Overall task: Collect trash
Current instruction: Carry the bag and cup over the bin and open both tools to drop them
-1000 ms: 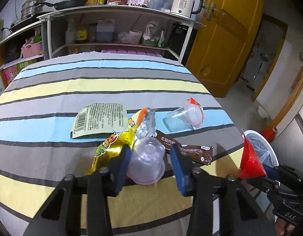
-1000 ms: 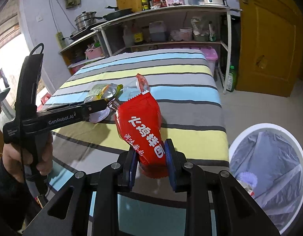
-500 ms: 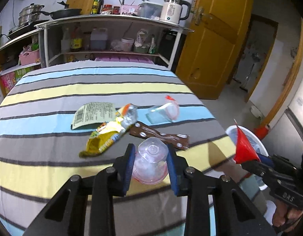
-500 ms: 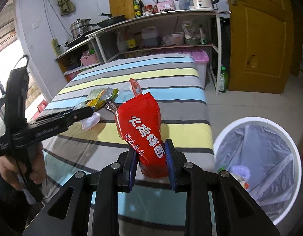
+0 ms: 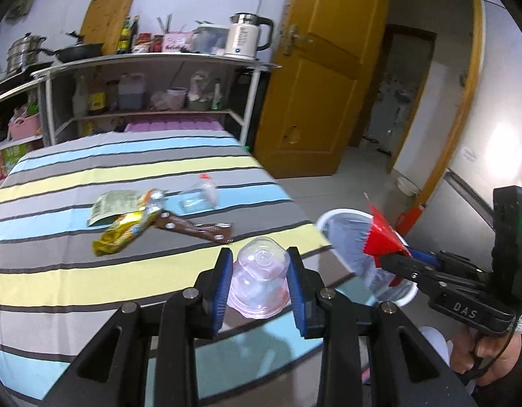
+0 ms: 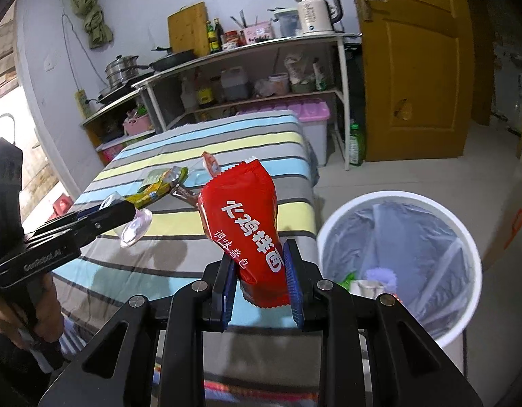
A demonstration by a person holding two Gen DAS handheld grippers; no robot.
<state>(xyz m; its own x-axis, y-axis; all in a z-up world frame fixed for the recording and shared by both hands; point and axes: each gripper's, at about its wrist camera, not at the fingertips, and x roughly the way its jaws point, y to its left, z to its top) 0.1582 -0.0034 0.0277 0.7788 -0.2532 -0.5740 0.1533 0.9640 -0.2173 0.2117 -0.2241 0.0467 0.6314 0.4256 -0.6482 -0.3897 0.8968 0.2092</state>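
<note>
Now, with the right gripper (image 6: 259, 283) clamped on the red packet (image 6: 244, 227) beside the bin (image 6: 400, 203) and the left gripper (image 5: 259, 281) gripping the clear cup (image 5: 259, 279) above the table edge, carry both squarely over the rim before releasing.

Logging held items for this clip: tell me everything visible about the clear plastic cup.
The clear plastic cup is thin, see-through and faintly pink, with a ribbed round base and a flared rim. It lies sideways, base pointing away from the camera, clamped at its sides between the left gripper blue pads, lifted above the striped tablecloth near the table's edge.
</note>
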